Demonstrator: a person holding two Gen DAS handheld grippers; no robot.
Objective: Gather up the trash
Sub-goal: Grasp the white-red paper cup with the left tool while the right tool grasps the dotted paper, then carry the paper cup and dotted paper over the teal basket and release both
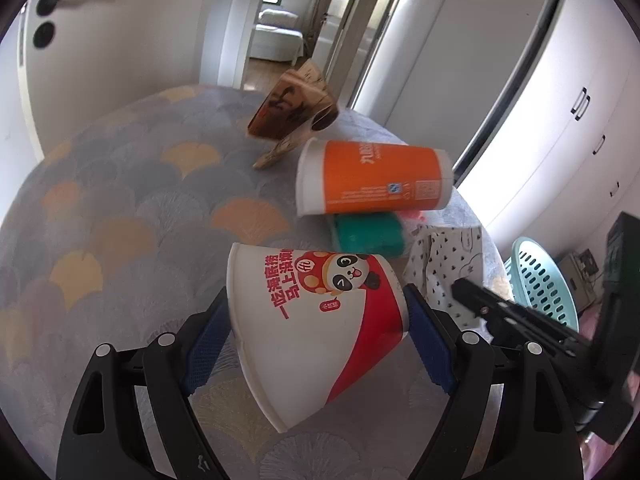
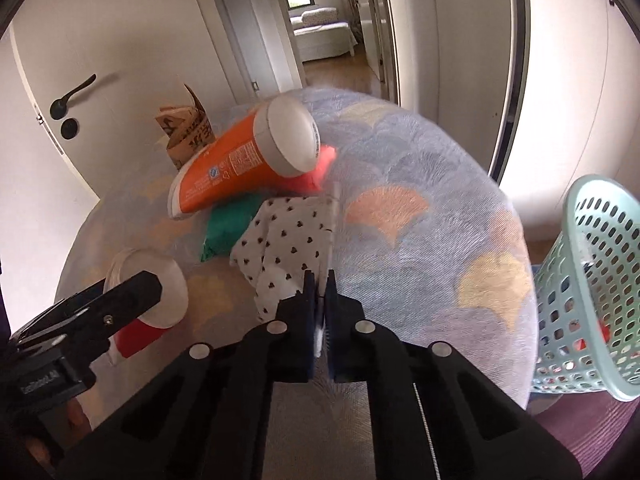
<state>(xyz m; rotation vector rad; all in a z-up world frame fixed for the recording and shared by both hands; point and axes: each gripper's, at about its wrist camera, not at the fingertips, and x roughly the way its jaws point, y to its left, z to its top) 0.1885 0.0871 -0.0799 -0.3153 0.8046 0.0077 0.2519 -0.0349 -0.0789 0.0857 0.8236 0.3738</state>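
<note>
Tabletop (image 2: 420,208) clutter surrounds both tools: left tool (image 1: 316,332) clamps the panda cup (image 1: 312,320), right tool (image 2: 320,300) pinches the heart-print wrapper (image 2: 288,240).

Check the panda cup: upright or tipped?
Tipped. The panda cup lies on its side between the left claw pads, rim pointing left, base right, print sideways. Whether the pads press it: cannot tell.
</note>
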